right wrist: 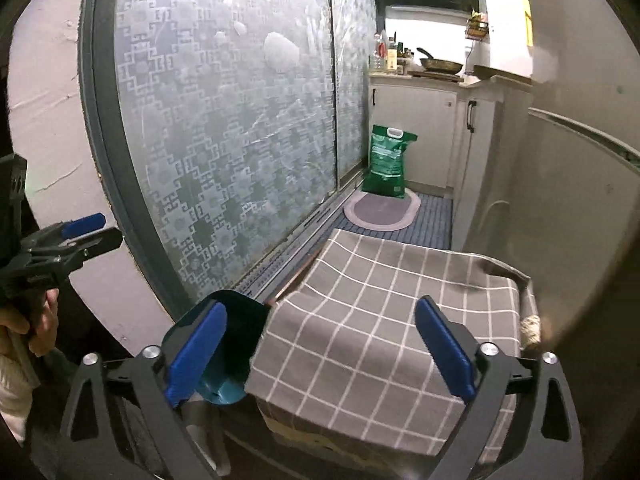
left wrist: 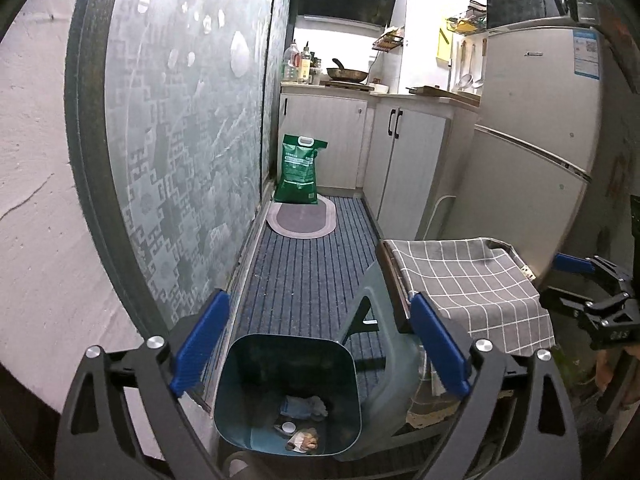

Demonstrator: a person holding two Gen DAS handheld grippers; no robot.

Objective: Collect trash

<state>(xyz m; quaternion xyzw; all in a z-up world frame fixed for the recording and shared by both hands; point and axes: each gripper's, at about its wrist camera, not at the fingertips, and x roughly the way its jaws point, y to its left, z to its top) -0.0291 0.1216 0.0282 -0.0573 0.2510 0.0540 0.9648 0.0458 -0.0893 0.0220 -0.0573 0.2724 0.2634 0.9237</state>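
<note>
The square teal plastic trash bin [left wrist: 286, 392], holding scraps, stood on the floor directly below and between the 2 spread, empty jaws of the left gripper [left wrist: 320, 354], nearer it than the equally released right gripper [right wrist: 320, 354] over the grey checked cloth [right wrist: 376, 320].

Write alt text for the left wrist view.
The left gripper, fingers wide open and empty, hangs over a teal bin holding scraps of trash. A checked cloth lies to the right, a green bag farther down the kitchen floor.

teal bin [left wrist: 288, 384], grey checked cloth [right wrist: 372, 320], seemingly green bag [left wrist: 300, 170]
</note>
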